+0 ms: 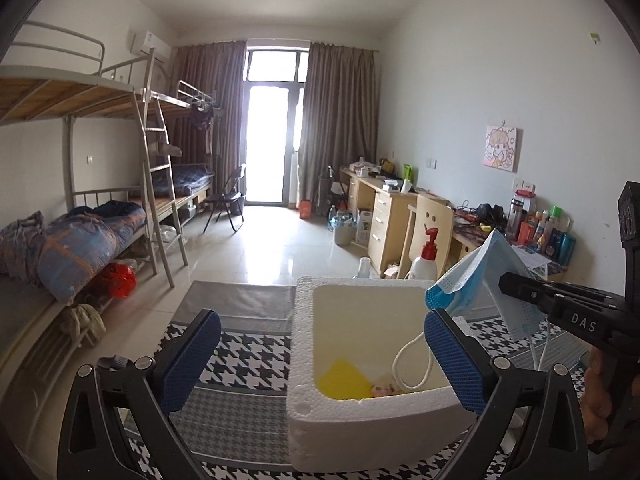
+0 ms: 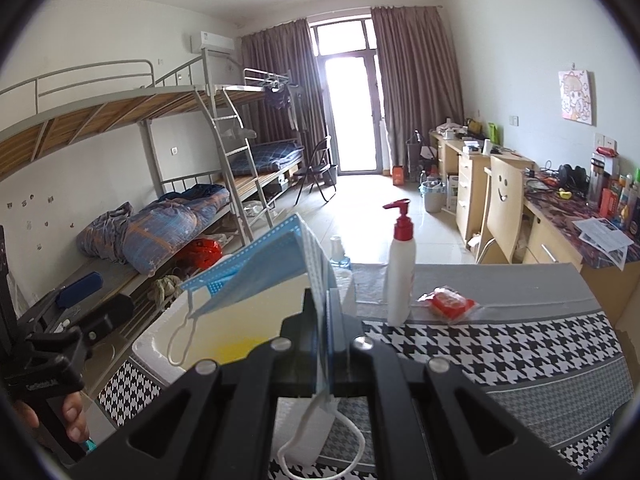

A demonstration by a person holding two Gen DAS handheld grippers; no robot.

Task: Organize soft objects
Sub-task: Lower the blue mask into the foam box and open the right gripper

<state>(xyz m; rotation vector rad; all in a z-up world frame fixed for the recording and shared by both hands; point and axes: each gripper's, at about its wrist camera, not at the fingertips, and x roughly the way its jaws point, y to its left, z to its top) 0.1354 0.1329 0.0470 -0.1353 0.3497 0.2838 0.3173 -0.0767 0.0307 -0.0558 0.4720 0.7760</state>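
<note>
Right tongs clamped on blue mask above foam box; left tongs wide, empty.

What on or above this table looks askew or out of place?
The face mask, pinched by the right gripper, hangs crumpled above the foam box, one ear loop trailing inside. Nothing looks spilled or broken.

We see a grainy white foam box, matt and pebbled, on woven houndstooth cloth. At two o'clock from it hangs a pleated, papery blue mask. The pump bottle is smooth glossy plastic; the floor tiles gleam.
</note>
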